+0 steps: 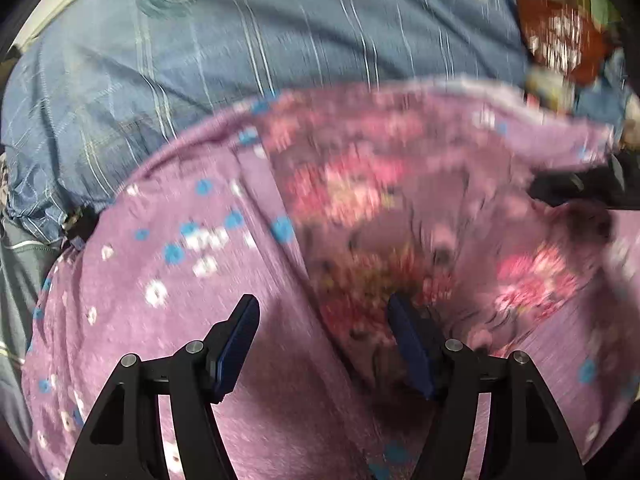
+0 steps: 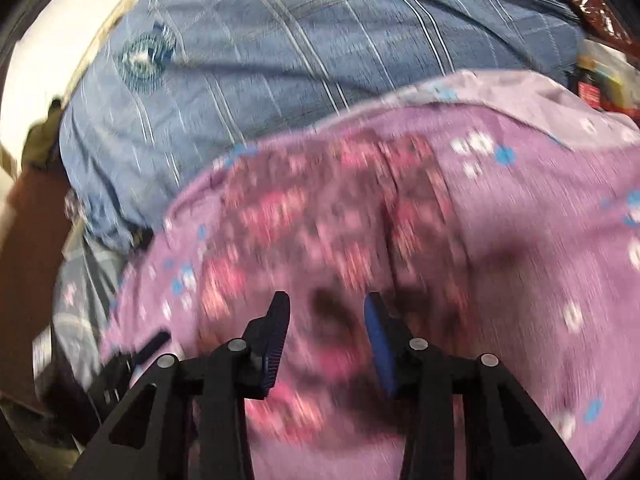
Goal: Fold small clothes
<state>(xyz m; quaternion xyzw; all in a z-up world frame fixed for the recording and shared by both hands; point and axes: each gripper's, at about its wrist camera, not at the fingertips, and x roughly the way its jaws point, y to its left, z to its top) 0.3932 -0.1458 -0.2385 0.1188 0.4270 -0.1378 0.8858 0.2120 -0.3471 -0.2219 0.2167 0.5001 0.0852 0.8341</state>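
A small purple garment with blue and white flowers and a pink-red printed panel lies spread on a blue checked sheet. My left gripper hovers over it near the seam between plain cloth and print, jaws open with only flat cloth showing in the gap. In the right wrist view the same garment fills the lower half. My right gripper stands over the printed panel, jaws apart, with no fold pinched between the pads. Both views are blurred.
The blue checked sheet covers the far side. A dark red patterned item and some coloured packets sit at the far right. A dark object rests at the garment's right edge. Grey cloth lies at the left.
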